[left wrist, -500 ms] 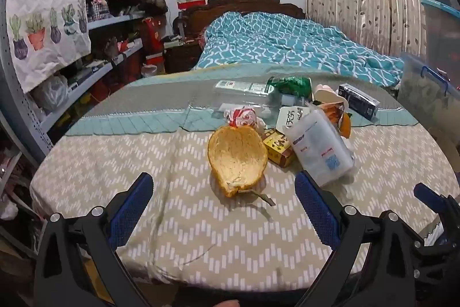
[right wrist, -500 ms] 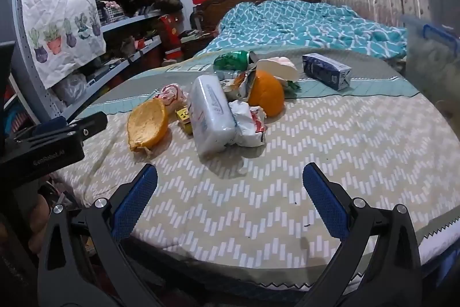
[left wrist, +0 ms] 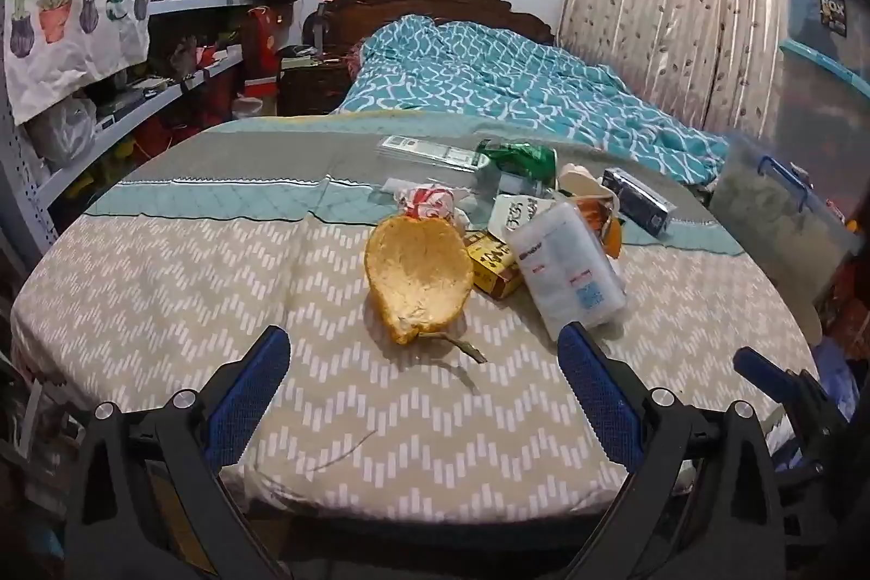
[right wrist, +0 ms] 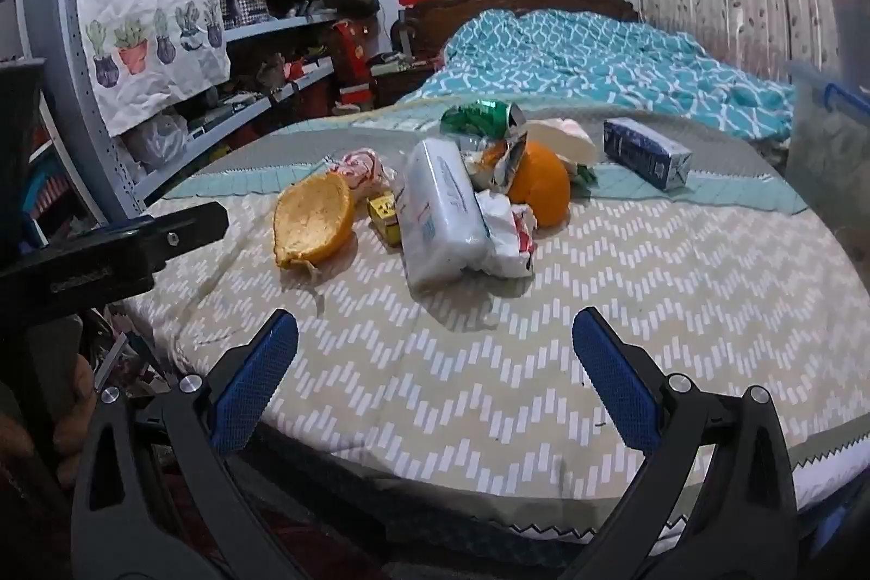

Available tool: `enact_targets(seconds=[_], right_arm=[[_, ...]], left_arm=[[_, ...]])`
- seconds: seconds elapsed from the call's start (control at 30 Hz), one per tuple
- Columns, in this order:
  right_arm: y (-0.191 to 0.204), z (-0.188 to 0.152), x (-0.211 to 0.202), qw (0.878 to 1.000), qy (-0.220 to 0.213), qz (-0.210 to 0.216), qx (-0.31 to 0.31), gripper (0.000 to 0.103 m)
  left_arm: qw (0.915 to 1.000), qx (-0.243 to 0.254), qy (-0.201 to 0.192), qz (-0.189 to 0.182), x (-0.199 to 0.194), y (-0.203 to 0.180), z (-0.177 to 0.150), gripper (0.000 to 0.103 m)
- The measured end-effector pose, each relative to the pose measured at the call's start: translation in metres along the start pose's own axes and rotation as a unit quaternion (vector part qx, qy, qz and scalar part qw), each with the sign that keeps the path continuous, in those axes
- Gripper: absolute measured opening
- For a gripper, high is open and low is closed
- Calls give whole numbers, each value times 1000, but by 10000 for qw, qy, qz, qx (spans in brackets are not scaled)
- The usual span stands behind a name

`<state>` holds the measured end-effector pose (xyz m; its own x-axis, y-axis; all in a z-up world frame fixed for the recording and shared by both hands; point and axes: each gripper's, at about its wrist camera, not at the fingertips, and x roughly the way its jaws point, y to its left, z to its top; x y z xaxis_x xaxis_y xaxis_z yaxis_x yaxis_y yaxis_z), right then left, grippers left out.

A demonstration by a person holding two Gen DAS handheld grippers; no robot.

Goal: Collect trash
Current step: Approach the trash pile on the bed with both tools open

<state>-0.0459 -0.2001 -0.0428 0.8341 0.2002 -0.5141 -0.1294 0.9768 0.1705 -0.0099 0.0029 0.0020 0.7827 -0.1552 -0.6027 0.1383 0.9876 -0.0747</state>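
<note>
I held my left gripper (left wrist: 421,395) and my right gripper (right wrist: 435,379) low over the near edge of the table (left wrist: 163,286), both tilted down toward the heap of trash so I could look it over and choose a first piece. Both stood spread as wide as they go, and neither had hold of anything; their blue pads (right wrist: 255,379) hung over bare cloth, well short of the litter.

I take the peel (left wrist: 418,273) as my mark. It lay nearest my left gripper, a hollow yellow-orange rind, open side up, pale and pithy inside, with a dry stalk trailing toward me. Just right of the peel sat a small yellow box (left wrist: 492,264), touching it, and beyond that box a white tissue pack (left wrist: 565,264), soft and shiny. Behind the peel lay a crumpled red-and-white wrapper (left wrist: 429,202). Farther back and right of the peel were a crushed green can (right wrist: 481,115), an orange (right wrist: 541,186) under torn foil, and a dark blue carton (right wrist: 647,153) apart from the rest.

Nothing looked collected yet. The peel seemed the easiest start, being closest and free on my side.
</note>
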Motion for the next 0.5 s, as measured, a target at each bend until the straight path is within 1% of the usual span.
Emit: enact_targets(seconds=[0.17,0.27,0.37,0.4,0.43,0.47,0.5], right_arm=[[3,2,2,10000,15,-42,-81,100],[5,2,3,9999,-9,-66,-142,96],[7,3,1,9997,-74,-111,-190,89],[7,3,0,9996,-119,-149,-185,83],[5,4,-2,9995,-196,-202,-162,77],[3,5,-5,9991,-307,-279,-118,76],[-1,7,-8,9983,-445,-384,-44,73]], left_arm=[[9998,-185,-7,77,0,12,4,94],[9997,-201,23,127,7,14,5,94],[9997,-150,17,198,10,12,5,94],[9996,-109,-18,241,9,11,6,94],[9996,-68,-71,282,8,9,6,94],[9994,-37,-137,310,7,8,6,94],[9988,18,-294,380,4,7,8,94]])
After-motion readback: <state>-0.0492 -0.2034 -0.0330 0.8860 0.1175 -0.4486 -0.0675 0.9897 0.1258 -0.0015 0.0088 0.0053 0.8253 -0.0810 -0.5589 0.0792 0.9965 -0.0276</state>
